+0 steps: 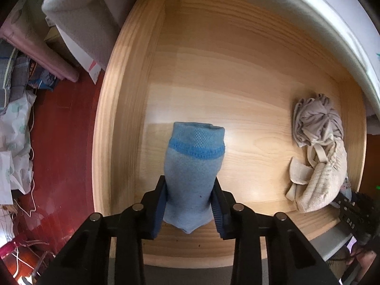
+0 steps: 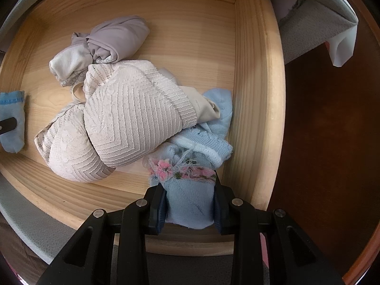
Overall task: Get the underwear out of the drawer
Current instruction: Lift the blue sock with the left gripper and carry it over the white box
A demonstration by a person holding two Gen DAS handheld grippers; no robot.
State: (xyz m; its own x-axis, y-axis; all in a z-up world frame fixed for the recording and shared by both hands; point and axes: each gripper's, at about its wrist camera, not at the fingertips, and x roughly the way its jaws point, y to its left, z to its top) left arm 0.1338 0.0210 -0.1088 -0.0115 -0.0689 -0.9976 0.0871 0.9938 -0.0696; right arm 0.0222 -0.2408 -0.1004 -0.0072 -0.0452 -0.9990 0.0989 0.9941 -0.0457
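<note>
I have the left gripper [image 1: 190, 204] clamped across a blue sock [image 1: 193, 166] whose long axis runs toward 12 o'clock, the right gripper [image 2: 190, 204] pinching light-blue knit underwear [image 2: 190, 201] in the drawer [image 2: 256, 95] corner.

Both wrist cameras look straight down, close, into one wooden drawer [image 1: 237, 59], sharing the blue sock [image 2: 11, 118].

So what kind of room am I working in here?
Probably a bedroom: an open wooden drawer holds underwear, a cream lace bra and a blue sock, above a dark red floor with piled fabric and bags.
</note>
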